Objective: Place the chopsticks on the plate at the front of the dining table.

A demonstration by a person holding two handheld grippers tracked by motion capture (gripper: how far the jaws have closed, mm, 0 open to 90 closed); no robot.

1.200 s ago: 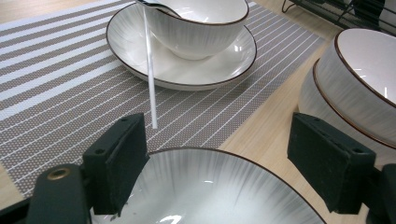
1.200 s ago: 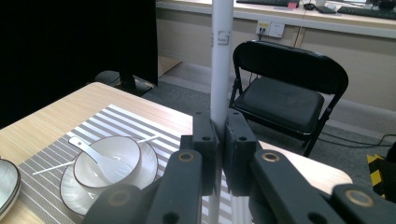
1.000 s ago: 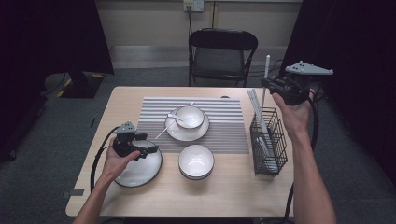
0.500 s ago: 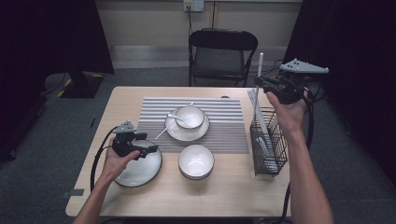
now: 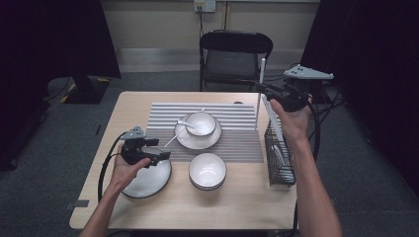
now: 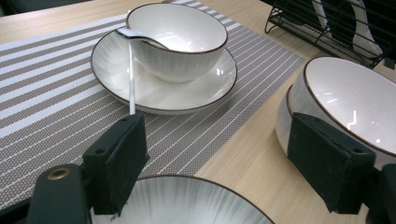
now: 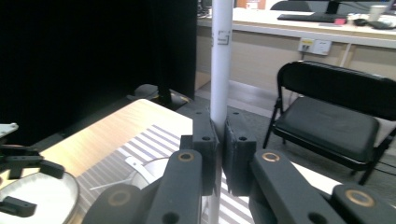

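My right gripper is shut on a long white stick, holding it upright above the right edge of the striped mat. In the right gripper view the stick rises between the pressed pads of the gripper. My left gripper hovers open over a dark-rimmed plate at the front left. In the left gripper view its jaws stand wide apart above the plate's rim, holding nothing.
A bowl with a spoon sits on a saucer on the mat. A second bowl stands in front of it. A black wire rack with white pieces stands at the right edge. A folding chair is behind the table.
My right hand has carried the upright stick leftward, from above the rack to over the mat's right edge. The left hand has stayed still.
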